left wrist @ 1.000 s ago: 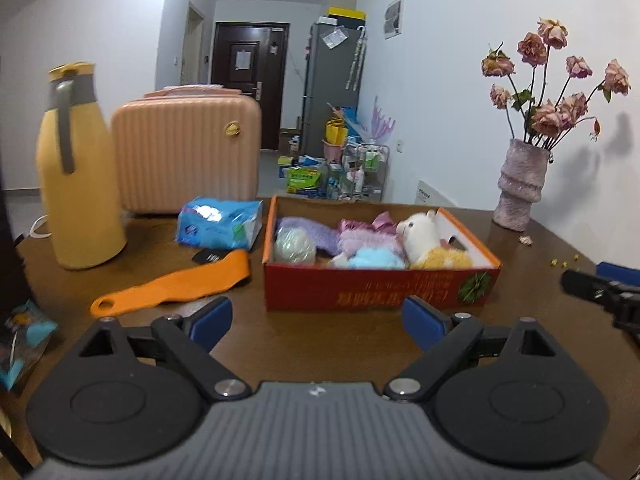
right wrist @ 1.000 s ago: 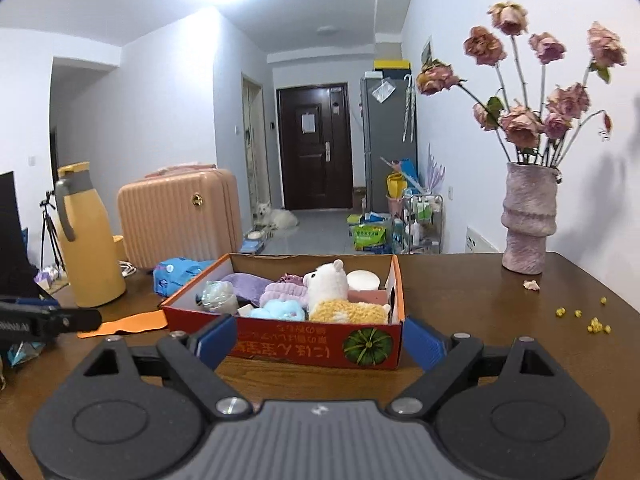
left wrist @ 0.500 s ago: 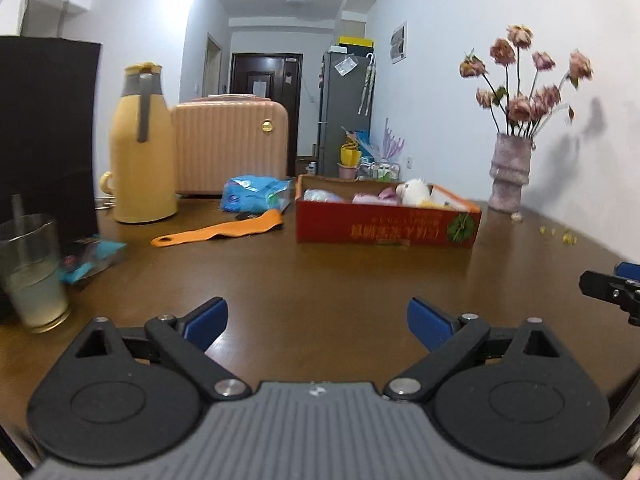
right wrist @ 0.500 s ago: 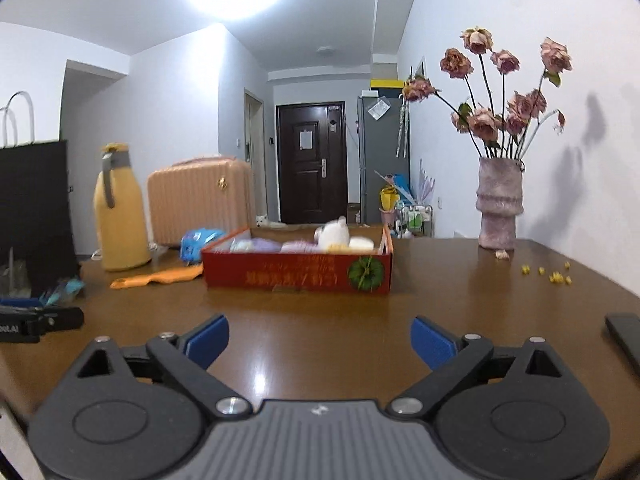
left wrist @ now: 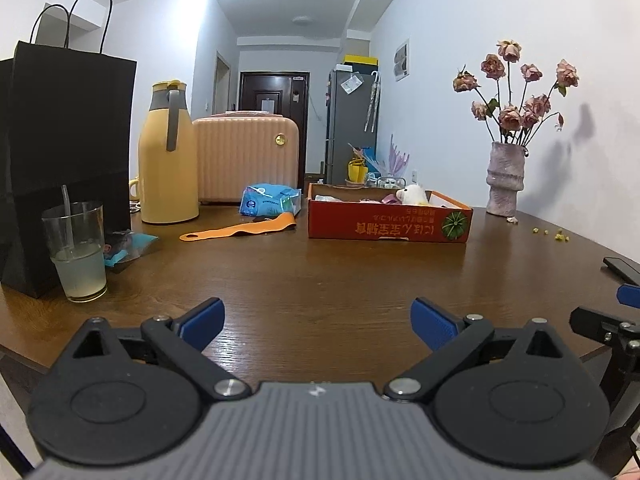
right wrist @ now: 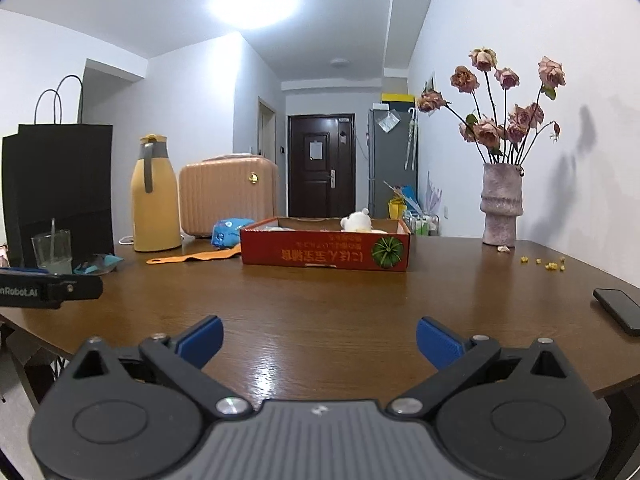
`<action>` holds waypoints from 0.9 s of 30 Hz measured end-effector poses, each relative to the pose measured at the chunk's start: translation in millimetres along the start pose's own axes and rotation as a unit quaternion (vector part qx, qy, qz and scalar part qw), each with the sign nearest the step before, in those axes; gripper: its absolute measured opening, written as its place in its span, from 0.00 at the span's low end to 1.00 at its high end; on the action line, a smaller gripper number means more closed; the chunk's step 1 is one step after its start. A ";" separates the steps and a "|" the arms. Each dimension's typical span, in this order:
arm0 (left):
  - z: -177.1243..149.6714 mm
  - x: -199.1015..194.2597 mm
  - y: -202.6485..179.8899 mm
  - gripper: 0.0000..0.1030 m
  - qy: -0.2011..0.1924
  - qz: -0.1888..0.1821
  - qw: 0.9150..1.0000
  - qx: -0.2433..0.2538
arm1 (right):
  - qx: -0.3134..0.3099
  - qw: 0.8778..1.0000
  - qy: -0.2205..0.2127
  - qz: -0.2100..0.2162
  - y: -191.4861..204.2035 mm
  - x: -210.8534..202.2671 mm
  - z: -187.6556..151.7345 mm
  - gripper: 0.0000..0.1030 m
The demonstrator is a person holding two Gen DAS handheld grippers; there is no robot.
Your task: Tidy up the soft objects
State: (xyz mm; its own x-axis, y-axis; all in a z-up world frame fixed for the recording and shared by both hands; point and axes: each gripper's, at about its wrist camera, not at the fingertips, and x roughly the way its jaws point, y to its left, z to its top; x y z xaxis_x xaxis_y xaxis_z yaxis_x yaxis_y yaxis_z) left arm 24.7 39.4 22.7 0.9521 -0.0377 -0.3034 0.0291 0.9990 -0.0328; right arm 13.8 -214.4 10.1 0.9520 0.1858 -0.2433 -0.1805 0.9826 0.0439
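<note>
A red cardboard box stands far back on the brown table. Soft toys lie inside it; a white plush pokes above the rim. My left gripper hovers over the table's near edge, its jaws still opening with nothing between them. My right gripper is likewise near the front edge, jaws opening and empty. Both are well short of the box. The right gripper's tip shows at the right of the left wrist view.
A glass with a straw, a black paper bag, a yellow jug, a peach case, a blue packet and an orange strap fill the left. A vase of dried roses and a phone sit at right.
Both grippers have pulled back from the box toward the table's near edge and sunk lower. Their jaws have spread a little wider. The box now looks small and distant.
</note>
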 end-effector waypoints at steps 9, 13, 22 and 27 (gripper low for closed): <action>0.8 -0.6 0.4 0.99 -0.004 -0.001 1.000 0.005 | 0.017 1.000 0.013 -0.005 -6.6 5.4 0.2 1.00; -0.1 -0.3 0.9 0.99 -0.004 -0.003 1.000 0.005 | 0.017 1.000 0.014 -0.004 -6.6 6.1 -0.2 1.00; -0.7 -1.3 1.5 0.99 -0.003 -0.002 1.000 0.005 | 0.019 1.000 0.017 -0.004 -7.2 7.4 -1.4 1.00; -0.8 -1.4 1.7 0.99 -0.003 -0.002 1.000 0.004 | 0.019 1.000 0.018 -0.004 -7.3 7.6 -1.9 1.00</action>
State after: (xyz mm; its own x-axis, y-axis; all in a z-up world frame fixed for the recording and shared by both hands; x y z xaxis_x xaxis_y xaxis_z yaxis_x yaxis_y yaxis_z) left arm 23.2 41.1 22.3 0.9538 -0.0423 -0.2975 0.0362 0.9990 -0.0260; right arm 21.9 -220.1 6.1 0.9439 0.1786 -0.2779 -0.1629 0.9835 0.0787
